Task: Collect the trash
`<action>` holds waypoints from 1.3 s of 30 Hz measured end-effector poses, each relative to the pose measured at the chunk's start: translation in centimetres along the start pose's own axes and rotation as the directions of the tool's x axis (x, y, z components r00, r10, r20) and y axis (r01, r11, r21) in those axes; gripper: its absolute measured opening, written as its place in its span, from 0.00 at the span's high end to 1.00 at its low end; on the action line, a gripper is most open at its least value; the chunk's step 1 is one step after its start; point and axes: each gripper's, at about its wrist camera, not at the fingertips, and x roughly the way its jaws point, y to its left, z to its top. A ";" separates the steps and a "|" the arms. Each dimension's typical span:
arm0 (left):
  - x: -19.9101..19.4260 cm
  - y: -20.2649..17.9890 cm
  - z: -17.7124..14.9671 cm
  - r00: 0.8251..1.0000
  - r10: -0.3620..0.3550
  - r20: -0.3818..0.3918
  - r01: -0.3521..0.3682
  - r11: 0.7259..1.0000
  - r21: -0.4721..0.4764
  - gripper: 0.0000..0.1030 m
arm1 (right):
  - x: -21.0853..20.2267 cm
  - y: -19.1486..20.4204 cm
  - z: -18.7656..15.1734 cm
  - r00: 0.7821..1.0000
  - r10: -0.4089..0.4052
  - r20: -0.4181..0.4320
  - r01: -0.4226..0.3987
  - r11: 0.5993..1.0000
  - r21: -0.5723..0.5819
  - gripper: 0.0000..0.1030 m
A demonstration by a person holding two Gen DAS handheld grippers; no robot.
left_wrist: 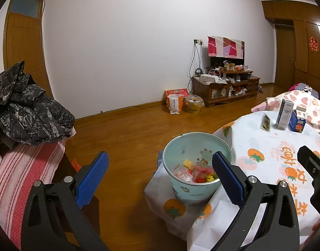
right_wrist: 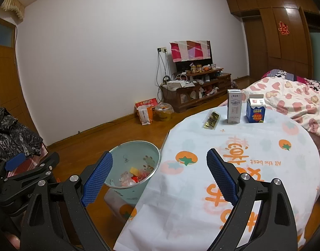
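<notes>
A pale green trash bin (left_wrist: 196, 146) (right_wrist: 126, 152) stands on the floor by the table's left edge, with crumpled wrappers (left_wrist: 198, 172) (right_wrist: 132, 176) inside. On the round table's fruit-print cloth (left_wrist: 270, 146) (right_wrist: 233, 167), at the far side, stand a small dark-gold packet (left_wrist: 265, 121) (right_wrist: 211, 118), a tall white carton (left_wrist: 284, 114) (right_wrist: 234, 106) and a blue carton (left_wrist: 298, 119) (right_wrist: 255, 112). My left gripper (left_wrist: 160, 177) is open and empty above the bin. My right gripper (right_wrist: 159, 175) is open and empty over the table's near left edge.
A bed with a heart-print quilt (right_wrist: 289, 98) lies right of the table. A striped pink seat with a black jacket (left_wrist: 28, 115) is at left. A TV cabinet (left_wrist: 227, 85), paper bags (left_wrist: 175, 102) and a yellow tub (left_wrist: 194, 104) stand by the far wall. Wooden floor lies between.
</notes>
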 end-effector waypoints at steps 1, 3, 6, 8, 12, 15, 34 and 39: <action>0.0 0.0 0.0 1.000 0.001 0.000 -0.001 1.000 0.000 0.06 | 0.0 0.0 0.0 1.000 0.000 0.001 0.000 1.000 0.001 0.13; 0.0 0.0 0.0 1.000 0.000 -0.001 0.000 1.000 -0.001 0.06 | 0.0 0.0 0.0 1.000 0.001 0.001 -0.001 1.000 0.002 0.13; 0.0 -0.1 0.0 1.000 0.002 -0.004 -0.002 1.000 0.001 0.06 | 0.0 0.0 0.0 1.000 0.000 -0.002 0.000 1.000 0.000 0.13; 0.1 -0.1 -0.1 1.000 0.003 -0.007 -0.004 1.000 -0.001 0.06 | 0.1 0.0 0.0 1.000 -0.001 -0.003 0.001 1.000 0.001 0.13; 0.2 0.0 -0.2 1.000 -0.001 -0.013 0.001 1.000 -0.008 0.06 | 0.1 0.0 -0.1 1.000 -0.001 -0.003 0.001 1.000 0.003 0.13; 0.3 0.2 -0.1 0.999 -0.039 -0.020 0.039 0.999 -0.019 0.08 | 0.2 -0.1 -0.2 1.000 -0.006 -0.003 0.006 1.000 0.008 0.13; 0.2 -0.2 -0.1 0.998 -0.060 -0.023 0.060 0.998 0.002 0.10 | 0.4 -0.2 -0.3 1.000 -0.010 -0.005 0.010 1.000 0.017 0.13; 0.2 -0.3 -0.1 0.999 -0.035 -0.022 0.035 0.999 0.000 0.07 | 0.5 -0.3 -0.4 1.000 -0.013 -0.005 0.013 1.000 0.021 0.13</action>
